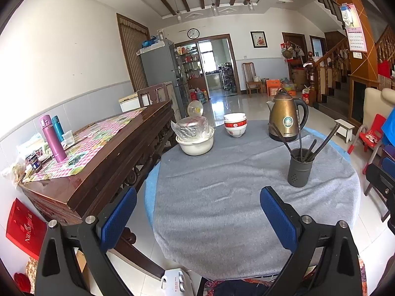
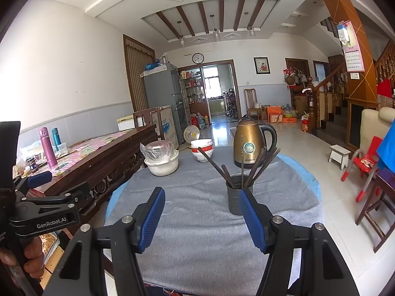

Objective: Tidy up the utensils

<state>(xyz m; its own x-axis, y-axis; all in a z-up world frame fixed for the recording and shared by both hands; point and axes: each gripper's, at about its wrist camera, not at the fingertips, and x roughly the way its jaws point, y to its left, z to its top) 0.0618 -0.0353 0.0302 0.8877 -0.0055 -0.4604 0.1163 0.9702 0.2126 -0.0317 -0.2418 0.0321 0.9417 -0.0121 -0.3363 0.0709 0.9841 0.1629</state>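
Both grippers hang over the near edge of the round table (image 1: 246, 209), and neither has hold of anything. Blue pads of the left gripper (image 1: 198, 218) stand wide apart with only grey cloth (image 1: 222, 172) showing between them. On the right gripper (image 2: 201, 215) the jaws are open too, less widely, again with bare cloth in the gap. In the right wrist view the left gripper (image 2: 39, 180) shows at the far left, gripped from below by a hand (image 2: 29, 254).

Largest of the things ahead is the long dark wooden sideboard (image 1: 103, 162), off to the left of both pairs of jaws, carrying a pink checked mat (image 1: 86, 145) and two flasks, one purple (image 1: 51, 138), one teal (image 1: 58, 128). Straight beyond the jaws, at the far side of the table, stands a brass-coloured kettle (image 1: 286, 118); left of it sits a stack of red and white bowls (image 1: 235, 124), and further left a white basin (image 1: 196, 144) with a plastic-wrapped metal pot (image 1: 192, 128) in it.

Closest to the jaws is the dark grey utensil holder (image 1: 300, 167), upright, with several dark chopsticks (image 1: 318, 145) fanning out of its mouth. It stands ahead and to the right of the left gripper's right finger, apart from it. From the right wrist, the holder (image 2: 234, 197) sits just behind the tip of the right finger (image 2: 249, 212), which overlaps its side; whether they touch I cannot tell.
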